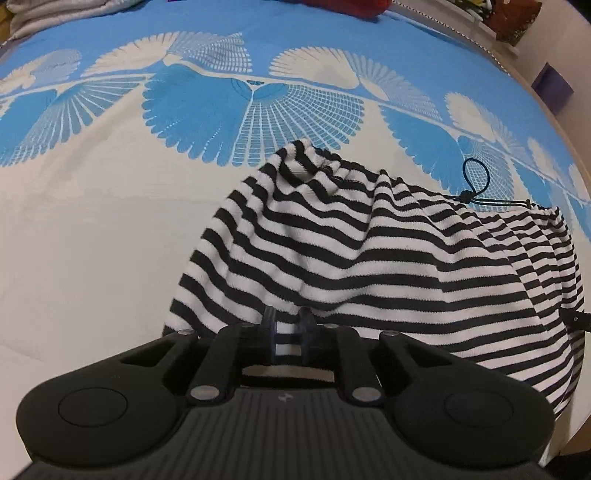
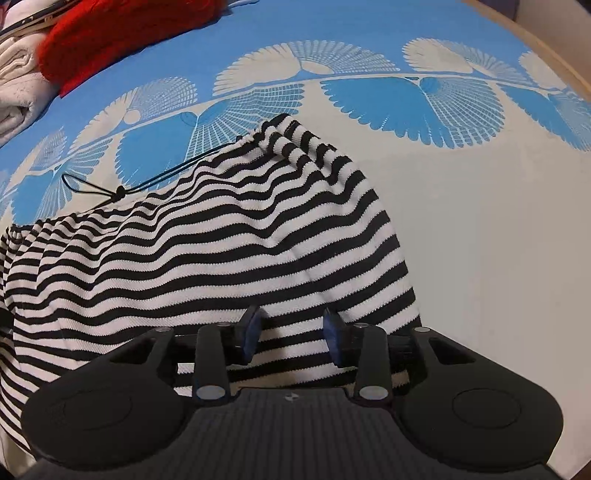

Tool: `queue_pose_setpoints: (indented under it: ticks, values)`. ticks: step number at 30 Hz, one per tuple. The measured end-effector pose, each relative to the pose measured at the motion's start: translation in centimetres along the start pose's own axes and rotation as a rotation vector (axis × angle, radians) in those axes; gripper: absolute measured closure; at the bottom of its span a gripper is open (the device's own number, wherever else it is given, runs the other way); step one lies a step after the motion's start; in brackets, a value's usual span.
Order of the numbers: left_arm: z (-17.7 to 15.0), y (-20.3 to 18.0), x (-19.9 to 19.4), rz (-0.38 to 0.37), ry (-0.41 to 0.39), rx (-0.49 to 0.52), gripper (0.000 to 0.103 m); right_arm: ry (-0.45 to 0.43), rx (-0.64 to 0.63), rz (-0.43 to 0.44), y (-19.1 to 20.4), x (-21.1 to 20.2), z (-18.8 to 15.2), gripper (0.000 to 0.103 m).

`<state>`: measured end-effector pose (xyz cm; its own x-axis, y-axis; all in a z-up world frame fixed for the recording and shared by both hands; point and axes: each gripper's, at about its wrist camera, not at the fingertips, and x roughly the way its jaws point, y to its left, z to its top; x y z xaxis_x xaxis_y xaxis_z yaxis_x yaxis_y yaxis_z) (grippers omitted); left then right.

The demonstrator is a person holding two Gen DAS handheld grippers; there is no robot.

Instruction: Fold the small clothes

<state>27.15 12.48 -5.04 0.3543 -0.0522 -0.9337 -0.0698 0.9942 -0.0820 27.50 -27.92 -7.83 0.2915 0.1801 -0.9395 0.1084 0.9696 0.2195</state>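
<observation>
A small black-and-white striped garment (image 1: pixel 369 251) with a gathered drawstring waist lies on the bed; it also shows in the right wrist view (image 2: pixel 207 243). Its black cord with a loop (image 1: pixel 476 181) trails off the far edge, also seen in the right wrist view (image 2: pixel 110 194). My left gripper (image 1: pixel 288 332) is shut on the garment's near edge, cloth pinched between the pads. My right gripper (image 2: pixel 291 332) is over the near edge of the same garment with its fingers apart and cloth lying between them.
The bed cover (image 1: pixel 110 221) is cream near me and blue with white fan patterns farther off. A red garment (image 2: pixel 122 33) and folded white cloth (image 2: pixel 18 99) lie at the far left. A wooden bed edge (image 2: pixel 546 62) runs along the right.
</observation>
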Motion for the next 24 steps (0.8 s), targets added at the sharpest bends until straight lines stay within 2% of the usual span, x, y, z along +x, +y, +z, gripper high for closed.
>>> queue_pose_setpoints:
  ticks: [7,12,19,24]
  values:
    - [0.3,-0.2,0.2,-0.002,-0.003,-0.009,0.088,-0.026,0.022,-0.008,-0.7,-0.8,0.0,0.064]
    - [-0.1,0.1,-0.7,-0.002,-0.018,-0.012,0.086,-0.116,0.012,-0.020,-0.2,-3.2,-0.6,0.065]
    - [-0.7,1.9,-2.9,-0.010,-0.063,-0.059,0.086,-0.179,-0.049,0.095,0.8,-6.1,-1.9,0.064]
    - [-1.6,3.2,-6.2,-0.011,-0.166,-0.073,0.086,-0.165,-0.164,0.221,4.4,-6.9,-3.5,0.064]
